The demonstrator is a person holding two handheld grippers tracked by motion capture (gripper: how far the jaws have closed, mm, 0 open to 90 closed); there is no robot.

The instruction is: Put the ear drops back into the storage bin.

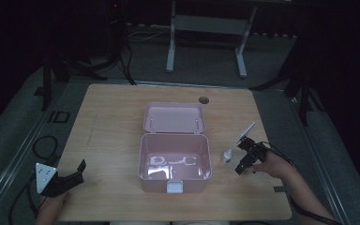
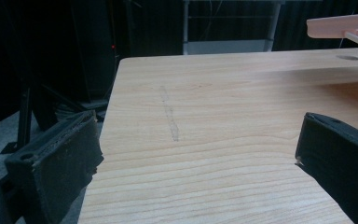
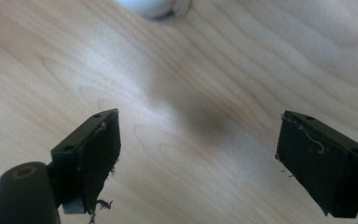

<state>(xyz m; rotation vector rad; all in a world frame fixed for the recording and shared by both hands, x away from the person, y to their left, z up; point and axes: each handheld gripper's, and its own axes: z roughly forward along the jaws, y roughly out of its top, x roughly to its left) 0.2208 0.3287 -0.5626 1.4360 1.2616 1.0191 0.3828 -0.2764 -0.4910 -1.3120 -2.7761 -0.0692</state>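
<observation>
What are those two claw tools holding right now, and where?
Nothing. The left gripper and the right gripper both stand open over bare table; the small white bottle stands untouched.

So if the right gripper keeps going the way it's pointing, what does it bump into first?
Probably the small white bottle. The right gripper, jaws open, points left toward it, tilted down at the table, so it might touch wood first; depth is unclear.

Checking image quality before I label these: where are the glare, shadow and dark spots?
High view: dim overall, surroundings nearly black, glare on the floor of the open pink box. Left gripper view: table evenly lit, background black. Right gripper view: a soft dark shadow on the wood between the open jaws of the right gripper; the white bottle is cut off at the top edge.
</observation>
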